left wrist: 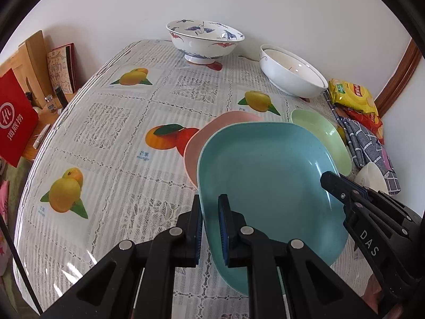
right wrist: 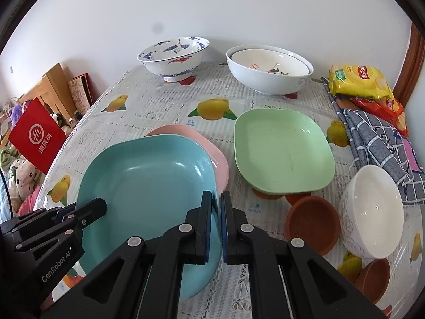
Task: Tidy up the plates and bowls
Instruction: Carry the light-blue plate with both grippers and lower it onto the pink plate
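A blue square plate [left wrist: 268, 183] [right wrist: 148, 194] is held over the table between both grippers. My left gripper [left wrist: 211, 228] is shut on its left rim. My right gripper [right wrist: 216, 226] is shut on its right rim. A pink plate [left wrist: 212, 130] [right wrist: 212, 151] lies under and behind it. A green plate [right wrist: 284, 151] [left wrist: 324, 135] rests to the right on brown dishes. A brown bowl [right wrist: 313, 223] and a white bowl [right wrist: 372, 210] sit at the right front. A crane-patterned bowl [right wrist: 172, 57] [left wrist: 204, 41] and stacked white bowls [right wrist: 268, 69] [left wrist: 292, 71] stand at the back.
The table [left wrist: 119, 122] has a fruit-print cloth. Snack bags [right wrist: 358, 82] and a checked cloth [right wrist: 379, 143] lie along the right edge. A second brown dish [right wrist: 372, 276] is at the front right. A red bag [right wrist: 37, 138] and wooden boards [left wrist: 32, 58] stand left of the table.
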`<state>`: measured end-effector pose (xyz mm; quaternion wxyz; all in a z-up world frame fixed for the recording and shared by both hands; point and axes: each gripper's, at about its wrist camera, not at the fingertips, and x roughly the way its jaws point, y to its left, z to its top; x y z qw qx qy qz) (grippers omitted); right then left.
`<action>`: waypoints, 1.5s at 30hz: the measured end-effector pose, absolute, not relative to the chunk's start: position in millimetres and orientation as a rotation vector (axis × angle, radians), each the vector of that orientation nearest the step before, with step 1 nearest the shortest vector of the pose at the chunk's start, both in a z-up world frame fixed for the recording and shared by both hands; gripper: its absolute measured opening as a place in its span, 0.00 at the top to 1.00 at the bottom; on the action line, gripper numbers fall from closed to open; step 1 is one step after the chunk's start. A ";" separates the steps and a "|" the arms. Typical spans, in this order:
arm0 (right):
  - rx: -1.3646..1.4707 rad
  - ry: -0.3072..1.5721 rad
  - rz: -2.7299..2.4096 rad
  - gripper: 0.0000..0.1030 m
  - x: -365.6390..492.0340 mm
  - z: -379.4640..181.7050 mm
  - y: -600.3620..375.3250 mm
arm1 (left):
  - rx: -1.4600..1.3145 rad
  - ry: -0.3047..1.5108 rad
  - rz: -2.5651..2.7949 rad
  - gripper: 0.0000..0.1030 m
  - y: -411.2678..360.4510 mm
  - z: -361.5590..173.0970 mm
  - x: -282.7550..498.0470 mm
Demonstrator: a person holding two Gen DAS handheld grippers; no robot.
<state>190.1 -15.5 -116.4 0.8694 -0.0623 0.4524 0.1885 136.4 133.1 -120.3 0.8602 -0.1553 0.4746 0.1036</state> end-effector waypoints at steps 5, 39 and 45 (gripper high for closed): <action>-0.139 0.964 0.432 0.93 208.0 -125.2 -3.4 | -0.343 1.010 0.249 0.89 147.3 -125.9 150.5; -0.148 0.896 0.543 0.69 259.2 -124.9 6.5 | -0.396 1.032 0.225 0.80 148.5 -137.6 159.6; -0.137 0.940 0.515 0.69 235.2 -121.1 -20.0 | -0.410 1.050 0.221 0.78 141.6 -135.3 152.4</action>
